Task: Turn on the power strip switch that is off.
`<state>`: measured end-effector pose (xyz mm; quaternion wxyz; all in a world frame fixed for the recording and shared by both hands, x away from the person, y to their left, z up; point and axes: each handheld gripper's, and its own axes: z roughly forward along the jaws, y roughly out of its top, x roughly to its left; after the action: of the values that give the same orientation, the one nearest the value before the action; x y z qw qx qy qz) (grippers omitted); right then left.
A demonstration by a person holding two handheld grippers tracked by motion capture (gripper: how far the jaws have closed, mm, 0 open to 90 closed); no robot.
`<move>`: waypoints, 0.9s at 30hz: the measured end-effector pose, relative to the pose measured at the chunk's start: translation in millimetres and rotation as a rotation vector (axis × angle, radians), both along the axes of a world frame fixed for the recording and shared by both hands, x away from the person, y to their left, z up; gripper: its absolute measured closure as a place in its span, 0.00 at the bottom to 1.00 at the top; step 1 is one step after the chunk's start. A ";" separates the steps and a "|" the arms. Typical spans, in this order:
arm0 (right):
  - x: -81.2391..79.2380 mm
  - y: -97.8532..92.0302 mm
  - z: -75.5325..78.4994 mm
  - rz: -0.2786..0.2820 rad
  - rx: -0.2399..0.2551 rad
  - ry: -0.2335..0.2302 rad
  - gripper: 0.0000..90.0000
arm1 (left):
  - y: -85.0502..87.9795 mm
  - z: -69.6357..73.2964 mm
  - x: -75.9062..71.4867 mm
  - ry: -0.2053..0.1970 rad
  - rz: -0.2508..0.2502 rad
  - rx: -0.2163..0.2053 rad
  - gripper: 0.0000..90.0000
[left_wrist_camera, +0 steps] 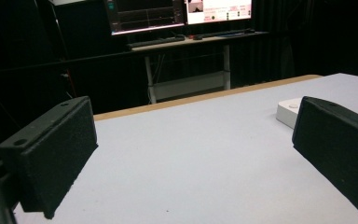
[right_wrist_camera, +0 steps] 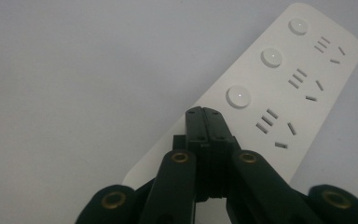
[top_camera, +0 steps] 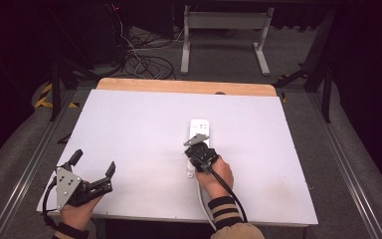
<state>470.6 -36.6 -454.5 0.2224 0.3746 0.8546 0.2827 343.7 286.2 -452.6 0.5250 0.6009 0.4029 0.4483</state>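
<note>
High view: a white table [top_camera: 144, 129] with a wooden strip [top_camera: 186, 86] along its far edge. Near the middle, a little to the right, a white power strip [top_camera: 199, 130], lying lengthwise away from the person. Directly over its near part, the right gripper [top_camera: 195, 142], held by the right hand [top_camera: 218, 174], with a striped sleeve cuff [top_camera: 225, 210] behind and a black cable trailing back. At the near left corner of the table, the left gripper [top_camera: 93, 162] in the left hand [top_camera: 77, 211], well apart from the power strip, jaws spread wide with nothing between. On the floor beyond the table, a grey frame [top_camera: 225, 30] and a tangle of cables [top_camera: 144, 59].

Left gripper view: two black padded jaws far apart at the left and right edges, only bare table between. End of the power strip [left_wrist_camera: 290, 111] just beside the right jaw, farther off. In the dark background, a desk [left_wrist_camera: 191, 42] with two lit monitors [left_wrist_camera: 177, 11].

Right gripper view: right gripper [right_wrist_camera: 207, 121] with jaws pressed together, nothing held between. Tips over the power strip [right_wrist_camera: 303, 88], just beside the nearest of three round buttons [right_wrist_camera: 238, 96]; contact with the surface impossible to tell. Beside each button, one group of socket slots.
</note>
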 end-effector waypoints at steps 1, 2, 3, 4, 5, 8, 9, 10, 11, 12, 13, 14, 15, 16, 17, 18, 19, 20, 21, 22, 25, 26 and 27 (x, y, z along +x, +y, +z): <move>-0.1 0.4 0.1 -0.001 -0.004 0.000 1.00 | -0.2 0.1 0.0 -0.001 0.000 0.001 0.00; -0.4 1.2 0.2 -0.003 -0.008 -0.002 1.00 | -0.5 0.1 0.0 -0.002 0.000 0.002 0.00; -0.4 1.2 0.2 -0.003 -0.008 -0.002 1.00 | -0.7 0.1 0.2 -0.003 -0.002 0.003 0.00; -0.6 1.2 0.1 -0.004 -0.008 -0.003 1.00 | -0.9 -0.1 0.4 -0.002 0.000 0.000 0.00; -0.6 1.2 0.1 -0.004 -0.008 -0.003 1.00 | -0.9 -0.4 0.6 -0.002 -0.003 -0.004 0.00; -0.4 1.1 0.2 -0.004 -0.007 -0.001 1.00 | -0.9 -0.7 0.9 0.004 -0.005 -0.007 0.00; -0.5 1.3 0.2 -0.003 -0.009 -0.002 1.00 | -0.6 -0.6 0.9 0.003 -0.003 -0.006 0.00; -0.4 1.0 0.1 -0.006 -0.005 -0.002 1.00 | -0.4 -0.4 0.9 0.002 -0.003 -0.008 0.00; -0.4 1.0 0.1 -0.006 -0.005 -0.002 1.00 | 0.0 -0.2 0.9 0.001 -0.001 -0.004 0.00; -0.4 1.0 0.2 -0.006 -0.005 -0.001 1.00 | 0.2 -0.1 0.8 0.003 -0.001 -0.003 0.00; -0.4 1.0 0.2 -0.007 -0.005 -0.001 1.00 | 0.1 -0.1 0.9 0.004 -0.003 -0.006 0.00; -0.3 1.0 0.2 -0.006 -0.005 -0.001 1.00 | 0.3 -0.1 1.1 0.004 -0.004 -0.004 0.00; -0.3 0.9 0.2 -0.006 -0.004 0.000 1.00 | 0.0 -0.2 1.2 0.003 -0.001 -0.006 0.00; 0.1 0.3 0.2 -0.006 0.001 0.002 1.00 | -0.4 -0.3 1.4 0.003 -0.003 -0.008 0.00; 0.1 0.3 0.2 -0.006 0.001 0.002 1.00 | -0.6 -0.4 1.4 0.003 -0.003 -0.008 0.00; 0.0 0.4 0.2 -0.006 0.002 0.002 1.00 | -0.7 -0.4 1.5 0.003 -0.003 -0.007 0.00; -0.3 0.9 0.3 -0.007 -0.004 0.000 1.00 | -0.8 -0.4 1.5 0.003 -0.003 -0.006 0.00; -0.5 1.5 0.2 -0.006 -0.007 -0.004 1.00 | -0.9 -0.4 1.5 0.002 -0.003 -0.007 0.00; -0.8 2.2 0.3 -0.004 -0.015 -0.007 1.00 | -0.9 -0.4 1.5 0.002 -0.004 -0.007 0.00; -0.6 2.6 0.8 -0.002 -0.023 -0.007 1.00 | -0.9 -0.5 1.5 0.004 -0.004 -0.005 0.00; 0.3 4.9 2.2 0.005 -0.045 -0.005 1.00 | -1.0 -0.9 1.7 0.003 -0.015 -0.009 0.00; 0.6 4.6 3.4 0.002 -0.032 -0.001 1.00 | -1.2 -1.0 1.8 0.004 -0.012 -0.006 0.00; 0.6 4.6 3.4 0.002 -0.032 -0.001 1.00 | -1.3 -1.0 2.0 0.003 -0.013 -0.002 0.00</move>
<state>471.2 -32.0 -451.0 0.2287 0.3699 0.8592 0.2695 345.7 284.9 -453.7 0.5279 0.6036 0.4005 0.4434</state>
